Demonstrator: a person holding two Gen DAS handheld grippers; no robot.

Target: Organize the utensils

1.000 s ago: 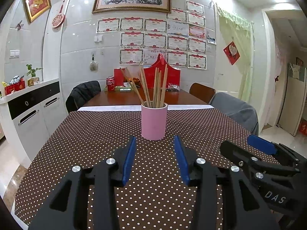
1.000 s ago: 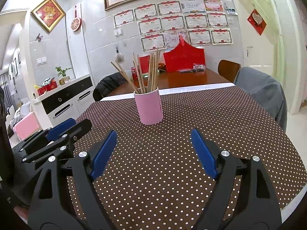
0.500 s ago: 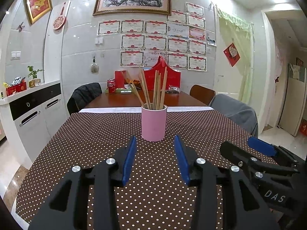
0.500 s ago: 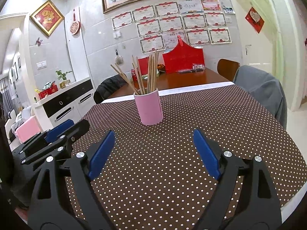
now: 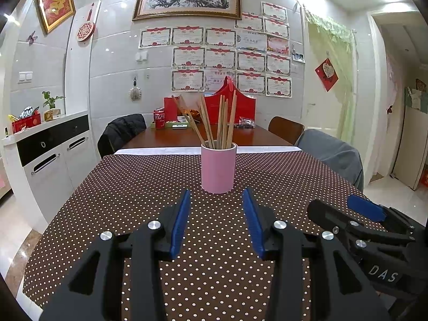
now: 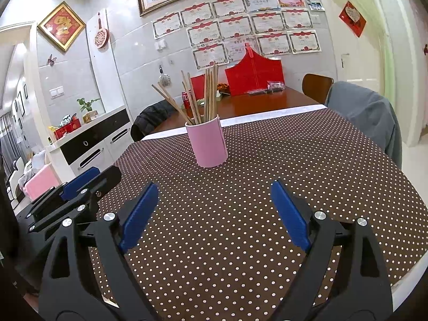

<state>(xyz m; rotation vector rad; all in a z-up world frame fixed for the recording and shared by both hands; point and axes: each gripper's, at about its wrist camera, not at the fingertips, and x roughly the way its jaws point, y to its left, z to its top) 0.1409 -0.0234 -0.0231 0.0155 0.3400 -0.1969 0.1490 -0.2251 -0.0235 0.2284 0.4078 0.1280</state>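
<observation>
From the left wrist, the left tongs (image 5: 216, 199) hover released and empty just short of the pink cup (image 5: 218, 167) of chopsticks (image 5: 223, 119) on the dotted bench (image 5: 107, 187); a careless push could tip that tall, top-heavy cup. From the right wrist, the right tongs (image 6: 214, 195), just opened wider and empty, could snag the splayed sticks and scatter them.

The cup (image 5: 218, 168) stands on the counter (image 5: 128, 192) with chopsticks (image 5: 222, 120) upright in it. Both tools sit before it, left tool (image 5: 216, 223) beside right tool (image 6: 214, 214).
</observation>
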